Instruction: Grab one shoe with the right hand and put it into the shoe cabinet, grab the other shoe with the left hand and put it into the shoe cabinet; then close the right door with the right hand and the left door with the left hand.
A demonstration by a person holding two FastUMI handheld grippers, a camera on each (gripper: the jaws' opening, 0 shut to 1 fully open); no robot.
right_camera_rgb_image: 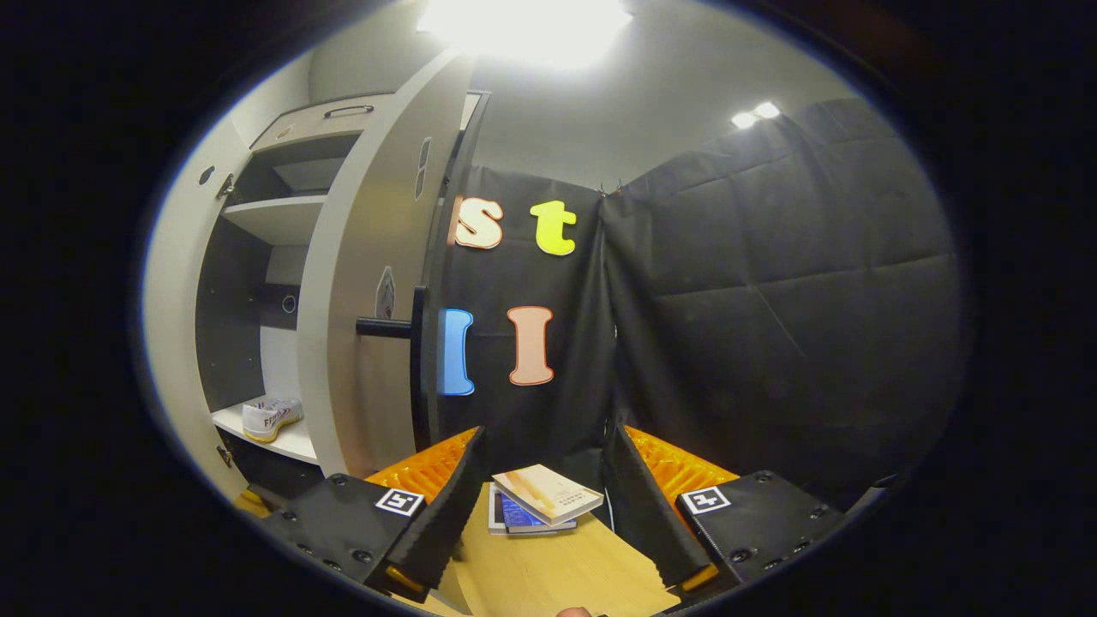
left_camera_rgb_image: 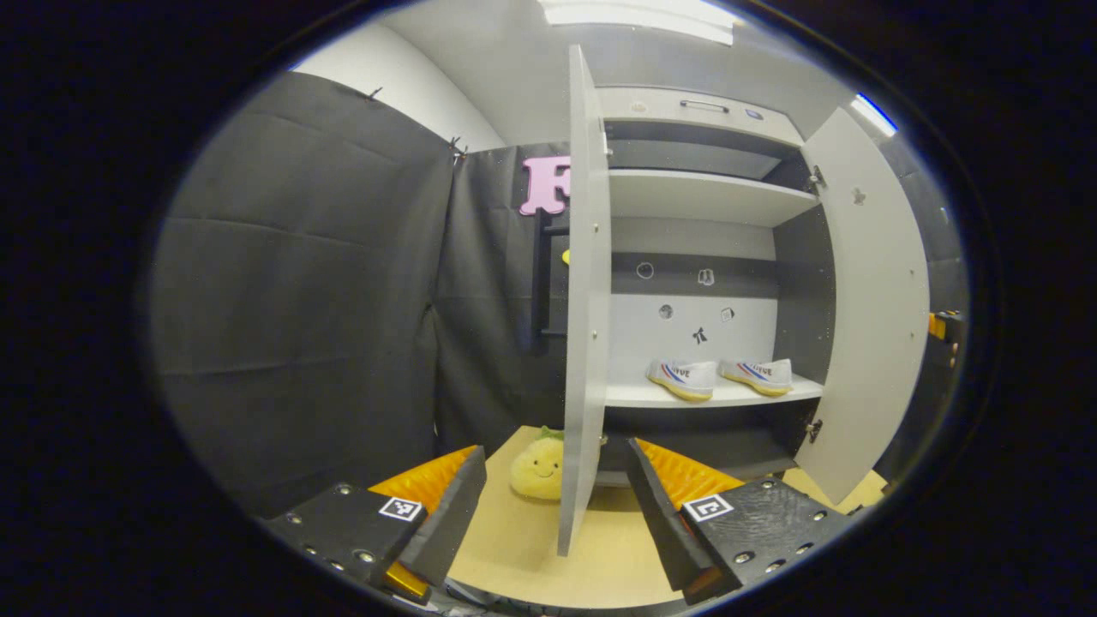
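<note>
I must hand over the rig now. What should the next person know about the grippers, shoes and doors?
Left gripper: open, empty, its fingers either side of the left door's edge.
Right gripper: open, empty, facing the right door and its black handle.
Both shoes sit side by side on the cabinet's lower shelf.
Done: shoes stored.
Left: both doors stand open; close the right one with the right gripper, then the left with the left.
</note>
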